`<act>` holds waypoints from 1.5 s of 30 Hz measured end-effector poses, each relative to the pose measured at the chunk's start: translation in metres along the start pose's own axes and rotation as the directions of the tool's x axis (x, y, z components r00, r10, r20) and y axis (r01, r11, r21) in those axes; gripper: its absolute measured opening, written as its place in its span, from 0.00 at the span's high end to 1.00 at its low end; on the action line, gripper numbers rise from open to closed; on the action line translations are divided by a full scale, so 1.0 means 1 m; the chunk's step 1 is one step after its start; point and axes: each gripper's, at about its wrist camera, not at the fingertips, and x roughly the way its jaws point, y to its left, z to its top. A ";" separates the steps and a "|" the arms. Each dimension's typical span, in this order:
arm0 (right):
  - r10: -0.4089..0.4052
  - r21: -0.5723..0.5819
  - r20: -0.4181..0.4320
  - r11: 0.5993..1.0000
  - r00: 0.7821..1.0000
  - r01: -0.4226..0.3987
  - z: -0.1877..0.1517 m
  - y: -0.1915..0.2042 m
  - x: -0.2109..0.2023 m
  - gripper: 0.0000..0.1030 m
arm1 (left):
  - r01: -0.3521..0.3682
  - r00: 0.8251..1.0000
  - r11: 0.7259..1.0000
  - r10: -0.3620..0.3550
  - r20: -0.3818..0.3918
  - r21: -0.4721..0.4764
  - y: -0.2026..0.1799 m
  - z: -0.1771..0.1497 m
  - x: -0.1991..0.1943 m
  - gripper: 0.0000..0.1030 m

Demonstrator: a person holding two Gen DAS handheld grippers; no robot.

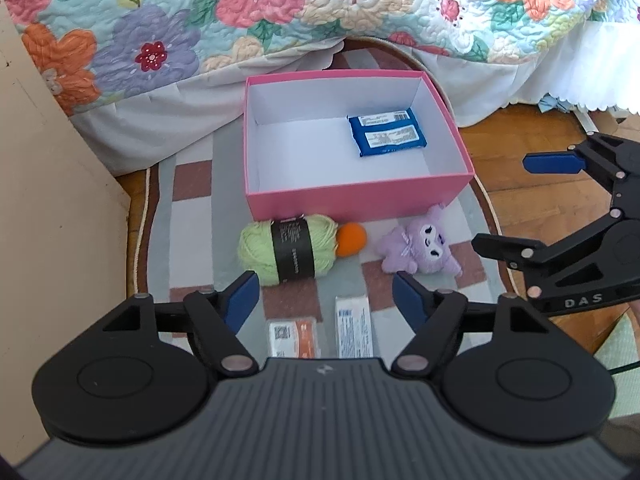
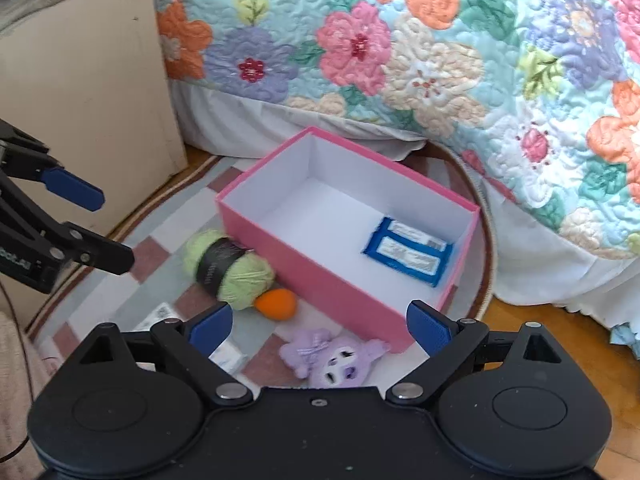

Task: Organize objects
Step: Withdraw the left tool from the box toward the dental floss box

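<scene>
Hovering with jaws spread, empty: left gripper [image 1: 325,300], right gripper [image 2: 319,326]. Ahead of both: pink box [image 1: 352,197] holding blue packet [image 1: 387,132]. Between grippers and box: yarn [image 1: 289,249], orange ball [image 1: 351,240], purple plush [image 1: 418,246].

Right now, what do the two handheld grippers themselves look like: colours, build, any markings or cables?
Both match: the left gripper and right gripper are matte black, with linkage arms on silver pivot pins, two round housings and blue ribbed finger pads. The left's body is ribbed grey. White letters "DAS" show on the right gripper's side. A thin dark cable runs beside it.
</scene>
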 end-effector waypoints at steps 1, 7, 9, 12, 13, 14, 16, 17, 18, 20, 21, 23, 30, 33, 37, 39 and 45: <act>0.017 0.001 -0.001 1.000 1.000 -0.017 -0.001 0.002 -0.002 0.07 | -0.001 1.000 1.000 0.001 -0.003 -0.005 0.001 -0.002 -0.001 0.27; 0.067 -0.030 0.007 0.997 0.998 -0.067 -0.003 0.016 -0.017 0.07 | 0.012 1.000 1.000 -0.012 -0.007 -0.022 0.003 -0.014 -0.006 0.17; 0.098 -0.041 0.008 0.994 0.995 -0.097 -0.004 0.020 -0.020 0.07 | 0.012 1.000 1.000 -0.013 -0.016 -0.029 0.003 -0.020 -0.004 0.16; 0.130 -0.084 -0.005 0.988 0.991 -0.130 -0.008 0.029 -0.022 0.07 | 0.025 0.999 0.999 -0.026 -0.029 -0.033 0.003 -0.029 0.000 0.15; 0.133 -0.104 -0.010 0.986 0.991 -0.134 -0.009 0.033 -0.023 0.07 | 0.032 0.999 0.999 -0.033 -0.029 -0.029 0.003 -0.032 0.000 0.15; 0.135 -0.121 -0.012 0.983 0.991 -0.136 -0.010 0.036 -0.024 0.07 | 0.044 0.999 0.999 -0.045 -0.030 -0.022 0.003 -0.036 0.000 0.15; 0.147 -0.159 -0.020 0.976 0.989 -0.149 -0.013 0.043 -0.025 0.07 | 0.080 0.996 0.997 -0.081 -0.046 -0.022 0.004 -0.042 0.000 0.15; 0.154 -0.176 -0.024 0.972 0.988 -0.156 -0.014 0.046 -0.026 0.07 | 0.098 0.994 0.995 -0.099 -0.048 -0.032 0.006 -0.045 -0.001 0.15; 0.166 -0.198 -0.027 0.966 0.986 -0.168 -0.015 0.049 -0.027 0.07 | 0.106 0.993 0.993 -0.108 -0.049 -0.046 0.008 -0.047 -0.001 0.15; 0.183 -0.234 -0.033 0.954 0.983 -0.185 -0.018 0.056 -0.028 0.07 | 0.091 0.995 0.994 -0.094 -0.042 -0.065 0.011 -0.053 -0.002 0.15; 0.197 -0.256 -0.034 0.946 0.980 -0.199 -0.019 0.059 -0.028 0.07 | 0.084 0.995 0.995 -0.087 -0.039 -0.062 0.011 -0.055 -0.002 0.15; 0.218 -0.291 -0.038 0.931 0.975 -0.220 -0.021 0.065 -0.029 0.07 | 0.088 0.995 0.995 -0.090 -0.046 -0.054 0.012 -0.059 0.001 0.15; 0.362 -0.400 -0.102 0.838 0.927 -0.371 -0.023 0.087 -0.020 0.07 | 0.083 0.989 0.995 -0.089 -0.115 -0.055 0.021 -0.068 0.025 0.15; 0.374 -0.461 -0.105 0.802 0.921 -0.379 -0.028 0.096 -0.015 0.07 | 0.076 0.990 0.994 -0.085 -0.117 -0.080 0.027 -0.072 0.029 0.15; 0.378 -0.502 -0.118 0.775 0.918 -0.384 -0.033 0.106 0.000 0.07 | 0.068 0.991 0.992 -0.080 -0.108 -0.110 0.032 -0.076 0.036 0.15; 0.386 -0.510 -0.118 0.767 0.915 -0.389 -0.036 0.110 0.007 0.07 | 0.060 0.991 0.990 -0.075 -0.110 -0.126 0.034 -0.074 0.045 0.15; 0.384 -0.560 -0.090 0.743 0.919 -0.366 -0.049 0.125 0.013 0.07 | 0.060 0.992 0.971 -0.085 -0.097 -0.233 0.046 -0.075 0.067 0.15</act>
